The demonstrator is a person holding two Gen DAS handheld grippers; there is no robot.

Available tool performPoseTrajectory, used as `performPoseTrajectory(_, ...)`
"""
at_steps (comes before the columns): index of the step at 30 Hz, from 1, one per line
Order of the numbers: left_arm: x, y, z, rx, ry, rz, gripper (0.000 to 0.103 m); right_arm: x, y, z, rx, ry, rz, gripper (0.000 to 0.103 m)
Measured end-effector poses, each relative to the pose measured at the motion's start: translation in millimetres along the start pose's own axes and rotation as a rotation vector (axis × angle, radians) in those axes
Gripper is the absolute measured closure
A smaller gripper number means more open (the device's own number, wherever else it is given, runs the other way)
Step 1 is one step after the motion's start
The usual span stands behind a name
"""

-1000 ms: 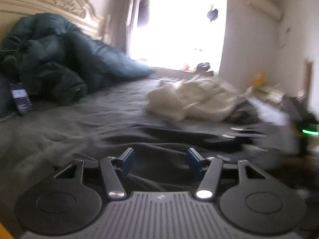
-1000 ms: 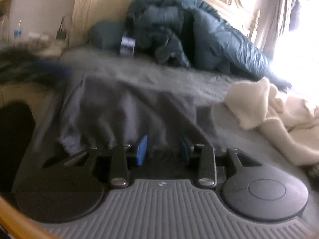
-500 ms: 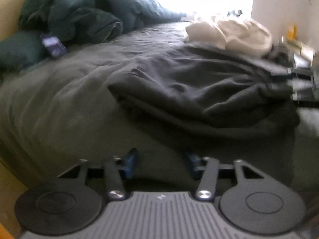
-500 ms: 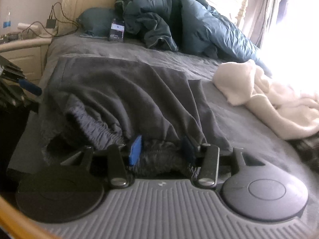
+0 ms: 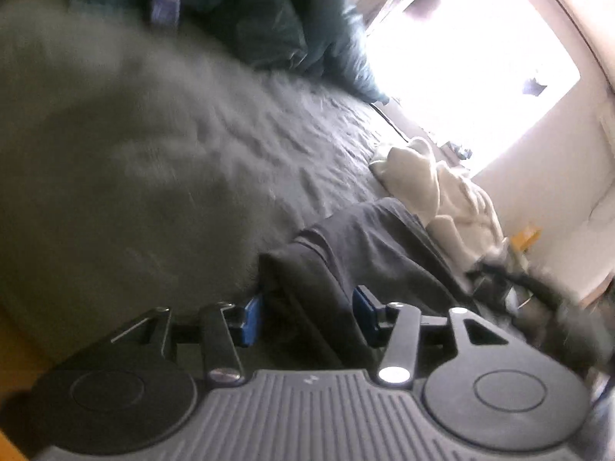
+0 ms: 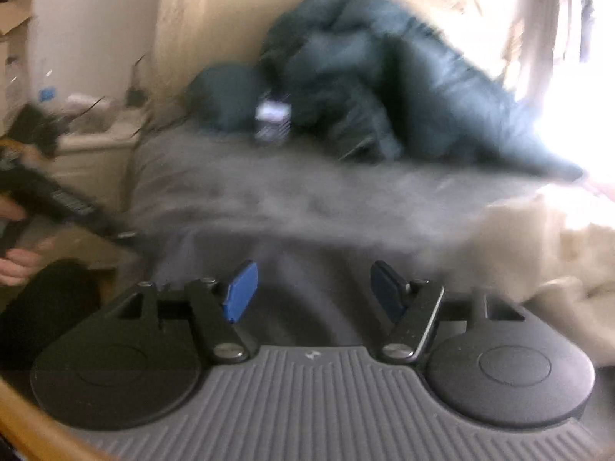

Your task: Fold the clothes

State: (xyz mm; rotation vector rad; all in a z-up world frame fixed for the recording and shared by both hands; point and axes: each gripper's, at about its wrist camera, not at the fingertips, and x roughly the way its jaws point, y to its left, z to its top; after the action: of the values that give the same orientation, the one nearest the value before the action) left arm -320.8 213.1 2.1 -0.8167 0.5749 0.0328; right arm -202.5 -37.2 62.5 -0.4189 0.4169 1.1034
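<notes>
Here, left gripper (image 5: pixel 306 317) jaws wide around dark garment (image 5: pixel 369 253), right gripper (image 6: pixel 313 294) jaws wide, holding nothing

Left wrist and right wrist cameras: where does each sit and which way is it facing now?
Left wrist: on the left hand-held gripper, tilted, looking across the bed toward the bright window; its open blue pads straddle the dark garment.
Right wrist: on the right hand-held gripper, facing the headboard; open pads, plus the person's hand at left.
Shared: teal duvet, phone, cream blanket, dark garment.
</notes>
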Motion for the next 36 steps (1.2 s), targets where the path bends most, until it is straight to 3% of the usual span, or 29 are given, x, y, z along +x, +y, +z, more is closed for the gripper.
performPoseTrajectory(2, 14, 9, -2, -0.065, 0.004, -0.002, 0.089, 16, 18, -14, -0.014, 0.063, 0.058, 0.039)
performPoseTrajectory(6, 23, 28, -3, -0.156, 0.016, -0.060, 0.090, 1, 53, -57, -0.069, 0.153, 0.050, 0.039)
performPoseTrajectory(12, 24, 24, -6, -0.137, 0.011, -0.047, 0.088, -41, 64, -88, 0.003, 0.107, -0.022, 0.039)
performPoseTrajectory(17, 23, 22, -5, -0.132, 0.015, -0.042, 0.088, -73, 76, -92, -0.147, 0.127, -0.059, 0.038)
performPoseTrajectory(19, 23, 20, -4, -0.121, 0.015, -0.035, 0.087, -90, 67, -78, -0.107, 0.069, -0.032, 0.038)
performPoseTrajectory(22, 20, 17, -5, -0.096, 0.010, -0.016, 0.087, -106, 39, -61, 0.082, -0.146, 0.016, 0.035)
performPoseTrajectory(23, 19, 15, -5, -0.085, 0.006, -0.007, 0.087, -109, 28, -60, 0.172, -0.238, 0.050, 0.023)
performPoseTrajectory(24, 18, 12, -6, -0.077, 0.004, 0.001, 0.087, -105, 15, -60, 0.269, -0.290, 0.074, 0.018)
performPoseTrajectory(26, 18, 10, -7, -0.071, 0.004, 0.013, 0.087, -79, -3, -63, 0.410, -0.266, 0.032, 0.020)
performPoseTrajectory(27, 18, 9, -7, -0.068, 0.003, 0.019, 0.087, -60, -6, -66, 0.418, -0.195, -0.050, 0.024)
performPoseTrajectory(28, 18, 9, -7, -0.070, 0.005, 0.019, 0.087, -44, -3, -70, 0.372, -0.120, -0.111, 0.033)
performPoseTrajectory(30, 17, 12, -6, -0.088, 0.015, 0.005, 0.084, -20, 18, -87, 0.166, 0.008, -0.178, 0.035)
performPoseTrajectory(32, 13, 15, -5, -0.120, 0.019, 0.000, 0.080, -23, 32, -98, 0.046, -0.031, -0.216, 0.035)
performPoseTrajectory(34, -3, 15, -5, -0.157, -0.015, 0.024, 0.068, -26, 24, -96, 0.103, -0.027, -0.191, 0.035)
performPoseTrajectory(36, -27, -3, -6, -0.059, -0.124, 0.111, 0.070, -26, 18, -96, 0.137, -0.033, -0.174, 0.034)
